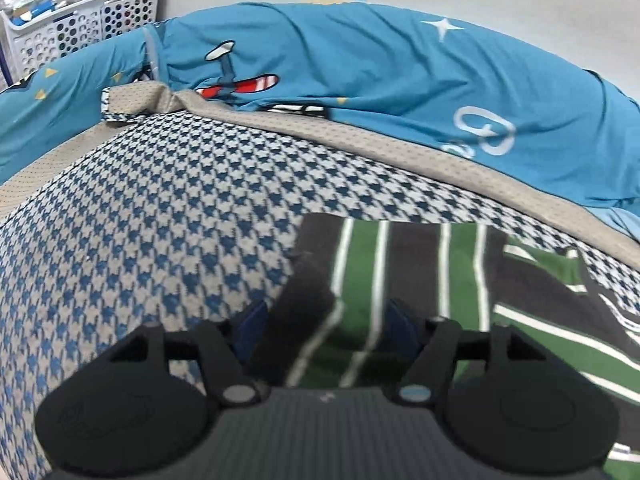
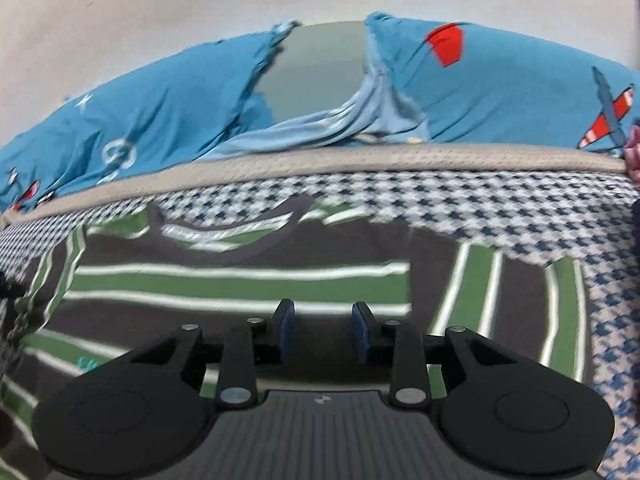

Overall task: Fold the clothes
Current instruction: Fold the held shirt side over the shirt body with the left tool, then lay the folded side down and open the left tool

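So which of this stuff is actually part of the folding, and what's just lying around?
Job:
- green striped shirt
- left gripper
- right gripper

Lying about:
- blue airplane-print bedding
- houndstooth mat
- white basket

Houndstooth bed cover [image 1: 132, 216] carries striped shirt [image 2: 240, 280]; blue printed bedding [image 1: 400, 64], perhaps quilt, along far edge.

The striped shirt [image 2: 240, 280] is soft knit cloth, matt, in brown, green and white. Under it the houndstooth cover [image 1: 140, 220] looks a coarser weave, edged with a beige band [image 2: 360, 160] of dotted mesh-like fabric. The teal printed sheet [image 1: 400, 72] is thin, smooth cloth, rumpled. The left claw [image 1: 326, 320] and right claw [image 2: 323, 332] are matt black plastic with blue pads [image 2: 286, 332] and dull metal pins. The basket [image 1: 80, 24] is white perforated plastic.
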{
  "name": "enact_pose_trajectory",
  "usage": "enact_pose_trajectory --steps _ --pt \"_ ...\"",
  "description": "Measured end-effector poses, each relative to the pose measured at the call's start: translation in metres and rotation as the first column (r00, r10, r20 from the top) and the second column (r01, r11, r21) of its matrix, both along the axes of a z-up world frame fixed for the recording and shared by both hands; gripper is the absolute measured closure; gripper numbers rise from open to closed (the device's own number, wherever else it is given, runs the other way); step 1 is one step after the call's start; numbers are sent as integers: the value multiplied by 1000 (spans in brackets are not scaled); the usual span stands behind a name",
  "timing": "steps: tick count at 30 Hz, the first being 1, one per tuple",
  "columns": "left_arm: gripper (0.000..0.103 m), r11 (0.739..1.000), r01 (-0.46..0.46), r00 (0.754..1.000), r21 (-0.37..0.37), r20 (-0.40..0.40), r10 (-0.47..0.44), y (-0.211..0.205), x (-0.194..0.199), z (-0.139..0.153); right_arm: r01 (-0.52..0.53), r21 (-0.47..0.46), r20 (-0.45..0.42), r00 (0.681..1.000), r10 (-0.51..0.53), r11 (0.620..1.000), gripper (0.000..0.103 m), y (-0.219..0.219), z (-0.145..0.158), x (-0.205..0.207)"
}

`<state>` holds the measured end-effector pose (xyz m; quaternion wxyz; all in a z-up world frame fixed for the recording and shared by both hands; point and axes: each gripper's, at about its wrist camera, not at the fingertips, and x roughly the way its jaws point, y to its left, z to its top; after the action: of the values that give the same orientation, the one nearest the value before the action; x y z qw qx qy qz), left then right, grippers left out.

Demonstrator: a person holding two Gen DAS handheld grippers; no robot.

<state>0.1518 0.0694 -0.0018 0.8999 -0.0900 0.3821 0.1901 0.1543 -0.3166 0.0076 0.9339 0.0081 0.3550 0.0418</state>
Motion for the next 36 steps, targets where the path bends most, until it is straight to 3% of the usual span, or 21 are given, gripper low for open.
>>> enact_pose_trajectory --steps 10,20,29,36 --pt "27 999 49 999 -10 -15 -50 -22 4 -3 104 4 19 994 -104 995 72 -31 0 31" --pt "22 999 45 998 -14 -31 -46 -24 7 -9 41 38 44 998 -42 998 73 -29 -8 49" --pt "20 999 45 998 -26 -49 -46 -26 14 -15 11 -48 82 997 -7 999 73 -12 -20 59" --pt "17 999 54 996 -9 -64 -54 -36 25 -23 18 -178 126 992 5 984 101 0 -27 62"
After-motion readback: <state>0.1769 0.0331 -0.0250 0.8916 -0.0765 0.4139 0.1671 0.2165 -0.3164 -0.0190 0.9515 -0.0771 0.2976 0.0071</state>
